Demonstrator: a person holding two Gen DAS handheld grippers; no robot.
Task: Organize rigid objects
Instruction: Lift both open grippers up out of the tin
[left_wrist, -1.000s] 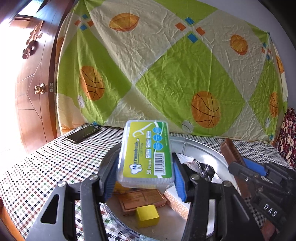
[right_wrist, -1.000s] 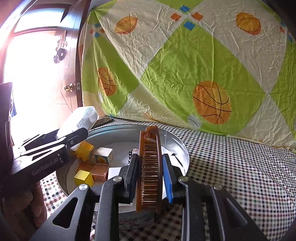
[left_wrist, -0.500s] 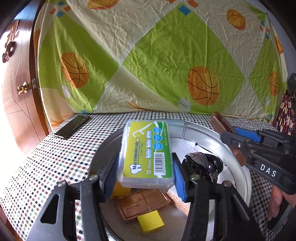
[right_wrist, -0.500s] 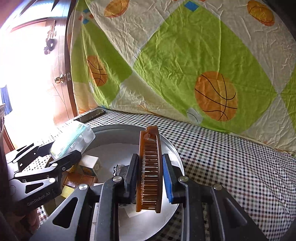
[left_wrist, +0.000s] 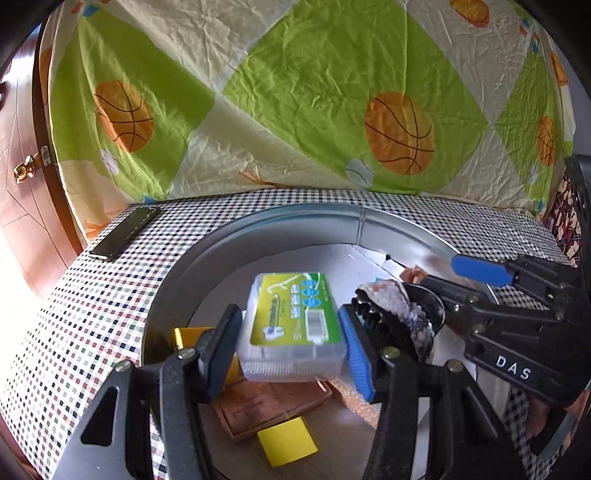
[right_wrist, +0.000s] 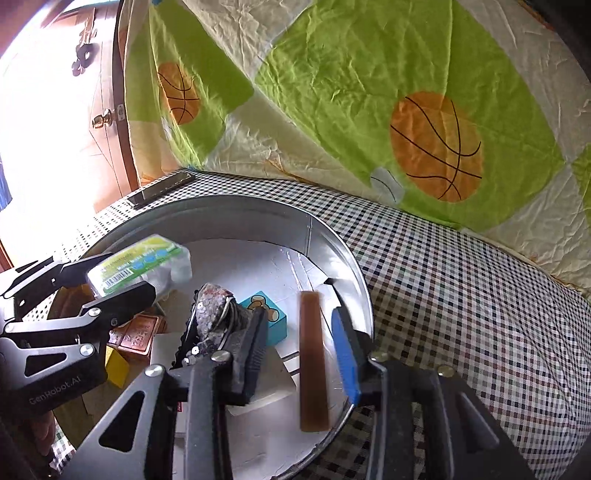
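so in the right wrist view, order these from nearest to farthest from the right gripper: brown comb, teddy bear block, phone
1. brown comb, between the open fingers of the right gripper, over the metal tray.
2. teddy bear block, in the tray just left of the fingers.
3. phone, on the checked cloth beyond the tray's far left rim.

"DAS" stands in white on the right gripper (left_wrist: 476, 291) body at 4 o'clock; "GenRobot.AI" on the left gripper (right_wrist: 107, 273) body at 8 o'clock.
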